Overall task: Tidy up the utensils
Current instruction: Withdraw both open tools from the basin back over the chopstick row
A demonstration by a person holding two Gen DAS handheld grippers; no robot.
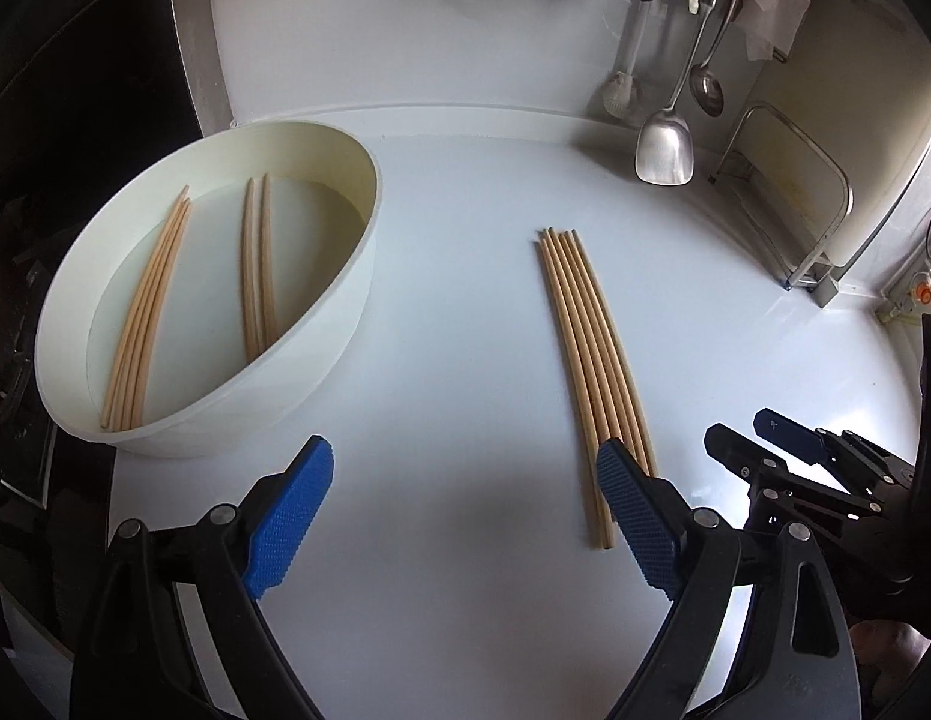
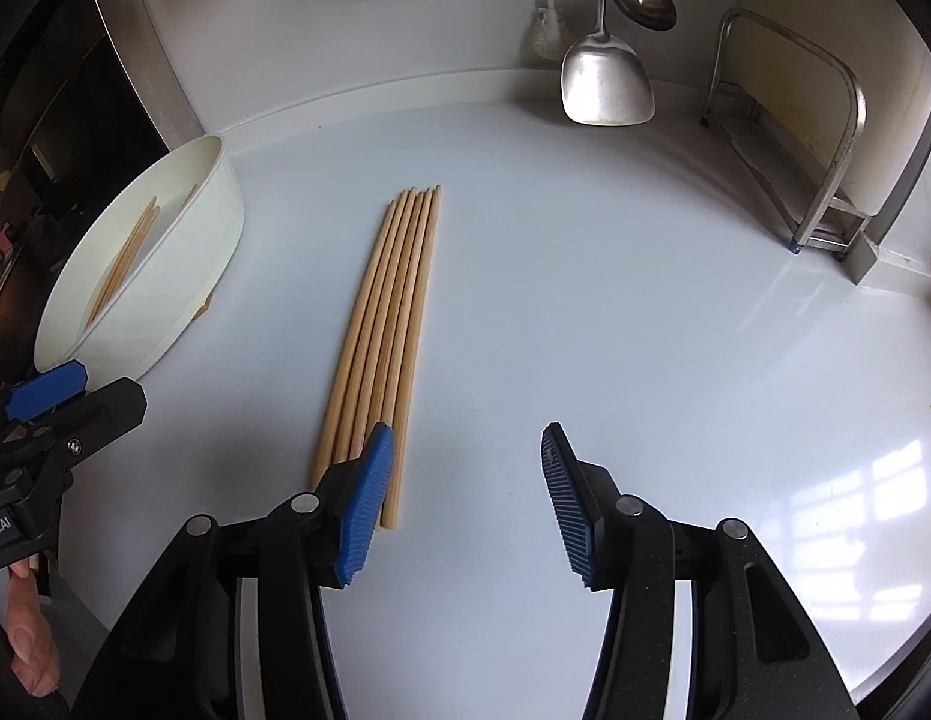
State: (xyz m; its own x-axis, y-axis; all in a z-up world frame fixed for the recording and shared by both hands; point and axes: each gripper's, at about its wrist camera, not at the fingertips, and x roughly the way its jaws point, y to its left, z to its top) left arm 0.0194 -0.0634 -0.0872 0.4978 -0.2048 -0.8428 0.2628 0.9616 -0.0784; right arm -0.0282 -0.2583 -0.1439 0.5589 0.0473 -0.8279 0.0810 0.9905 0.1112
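left tool: black arms, blue ribbed pads, silver rivets | right tool: same

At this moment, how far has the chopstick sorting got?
Partway, it seems. A row of chopsticks lies neatly side by side on the counter. Nothing is in hand: the left gripper and right gripper are both open and empty. More chopsticks remain in the white tub.
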